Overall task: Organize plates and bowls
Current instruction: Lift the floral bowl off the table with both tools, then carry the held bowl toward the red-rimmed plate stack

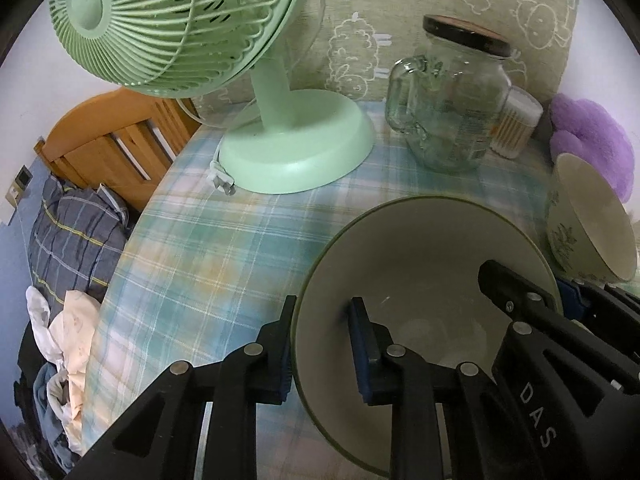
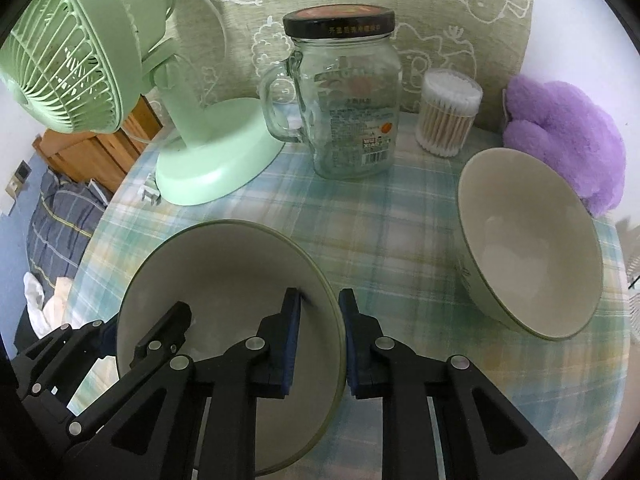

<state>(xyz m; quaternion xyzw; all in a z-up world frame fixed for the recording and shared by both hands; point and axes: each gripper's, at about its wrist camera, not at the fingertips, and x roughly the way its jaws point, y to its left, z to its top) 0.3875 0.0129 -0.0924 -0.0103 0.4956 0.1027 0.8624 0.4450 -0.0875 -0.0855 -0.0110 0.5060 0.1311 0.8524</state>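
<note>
Both tongs, left (image 1: 322, 344) and right (image 2: 319, 340), pinch opposite rims of the near bowl (image 2: 224, 280), left of the second bowl (image 2: 528, 252).

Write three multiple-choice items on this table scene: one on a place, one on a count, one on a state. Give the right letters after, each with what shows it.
1. Where does the cotton swab tub stand?
A. Right of the glass jar
B. Inside a bowl
C. On the fan's base

2. How many bowls are on the tablecloth?
A. One
B. Two
C. Four

3. How is the near bowl held?
A. By no gripper
B. By the left gripper alone
C. By both, the right gripper too

Answers: 1 A, the tub stands beside the jar on its right in the right wrist view. 2 B, only the near bowl and the far bowl show. 3 C, each gripper's pads pinch the rim on opposite sides.
</note>
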